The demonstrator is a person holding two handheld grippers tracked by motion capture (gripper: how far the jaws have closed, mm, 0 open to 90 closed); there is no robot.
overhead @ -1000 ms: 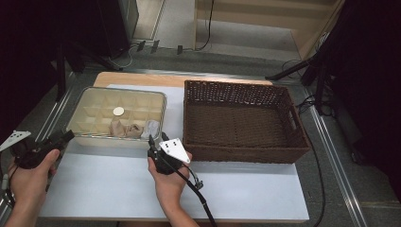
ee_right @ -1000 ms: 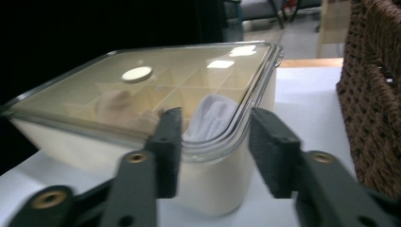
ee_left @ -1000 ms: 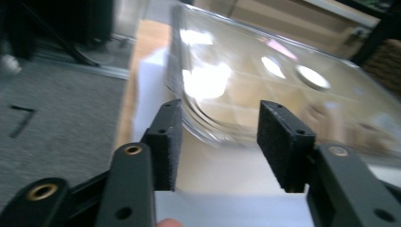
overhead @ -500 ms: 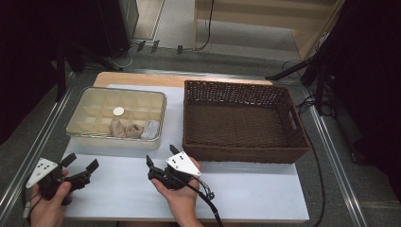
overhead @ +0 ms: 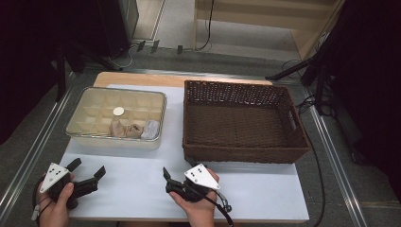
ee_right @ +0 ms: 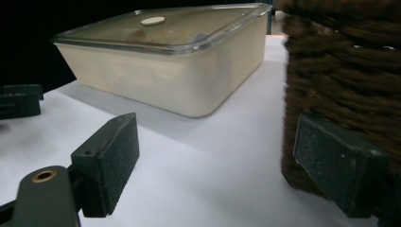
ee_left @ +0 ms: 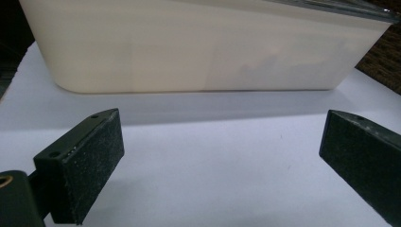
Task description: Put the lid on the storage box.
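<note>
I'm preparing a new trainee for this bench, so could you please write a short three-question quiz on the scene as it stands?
1. True or false: the lid is off the cream box.
2. Which stands farther right on the white table in the high view? A) the cream box B) the wicker basket
3. What do the left gripper and the right gripper hold?

Key
1. False: a clear lid covers it, with a small white disc on top.
2. B.
3. Nothing: both have jaws spread wide, just opened, with only bare table between them, short of the box.
</note>
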